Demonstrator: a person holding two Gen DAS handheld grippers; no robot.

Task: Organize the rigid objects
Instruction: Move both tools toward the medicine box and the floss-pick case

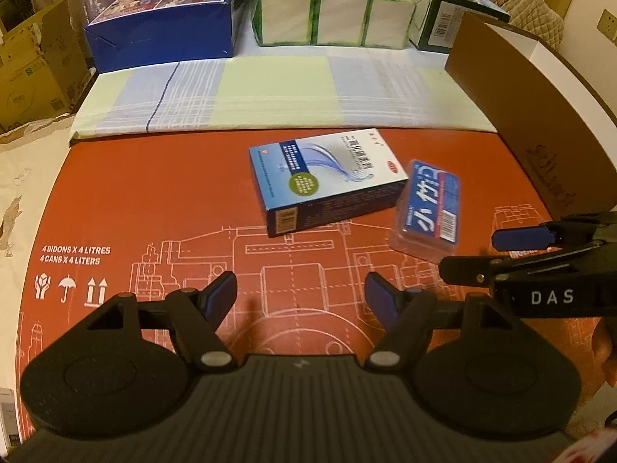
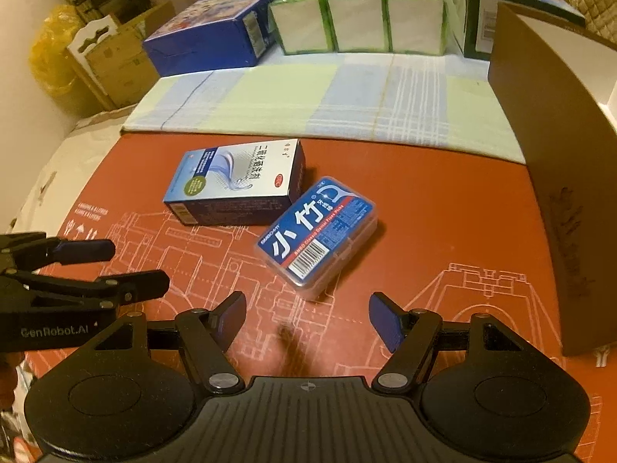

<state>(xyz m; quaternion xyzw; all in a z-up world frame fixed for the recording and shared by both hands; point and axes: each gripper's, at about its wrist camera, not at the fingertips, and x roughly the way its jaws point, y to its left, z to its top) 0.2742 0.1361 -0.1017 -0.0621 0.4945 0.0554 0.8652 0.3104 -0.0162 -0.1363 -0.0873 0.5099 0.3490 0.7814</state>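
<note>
A blue and white medicine carton [image 1: 326,179] [image 2: 239,181] lies flat on the red printed cardboard sheet [image 1: 154,200] [image 2: 443,231]. Touching its right end is a clear plastic case of dental floss picks with a blue label [image 1: 430,210] [image 2: 318,231]. My left gripper [image 1: 300,295] hovers open just short of the carton, nothing between its fingers. My right gripper [image 2: 306,314] stands open close in front of the floss case, also empty. Each gripper shows at the edge of the other's view, the right [image 1: 501,254] and the left [image 2: 115,266].
A tall brown box [image 1: 540,123] [image 2: 547,177] walls off the right side. At the back stand a blue printed box [image 1: 169,19] [image 2: 216,34], green tissue packs [image 1: 331,4] [image 2: 358,15] and a dark green carton [image 1: 443,15]. A checked cloth [image 1: 270,92] lies between.
</note>
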